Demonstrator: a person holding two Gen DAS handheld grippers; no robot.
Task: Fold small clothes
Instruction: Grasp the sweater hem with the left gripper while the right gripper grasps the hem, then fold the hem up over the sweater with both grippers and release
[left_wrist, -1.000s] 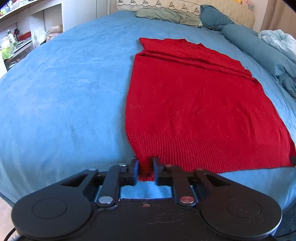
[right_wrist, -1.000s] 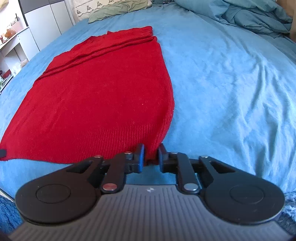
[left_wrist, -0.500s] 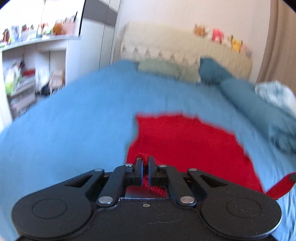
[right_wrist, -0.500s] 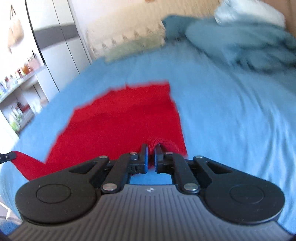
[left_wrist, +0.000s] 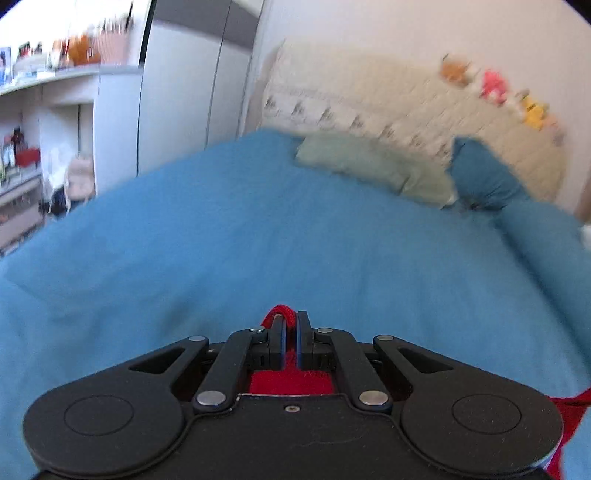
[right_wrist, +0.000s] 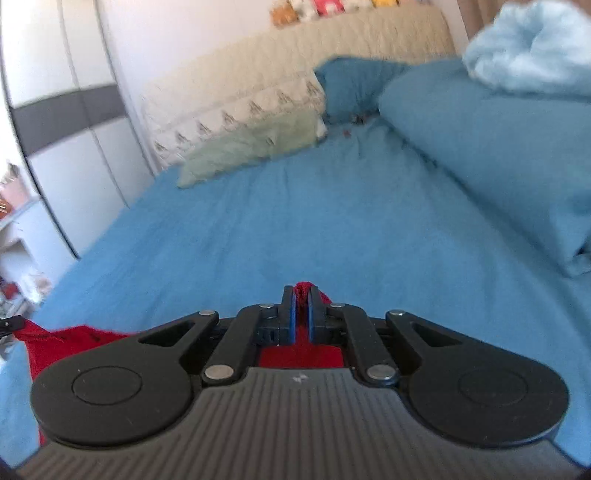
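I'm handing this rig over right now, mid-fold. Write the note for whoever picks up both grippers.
Left gripper: shut on a pinch of the red knitted sweater, which bunches out past the fingertips.
Right gripper: shut on the sweater too, with red cloth trailing off to its left side.
Both cameras look across the blue bedspread toward the pale green pillow at the headboard; most of the sweater hangs below view.
Done: both pinches are taken and the held edge is off the bed.
Left: probably carry the edge forward, lay it down to complete the fold, release, then smooth. How the fold lands cannot be seen from here.
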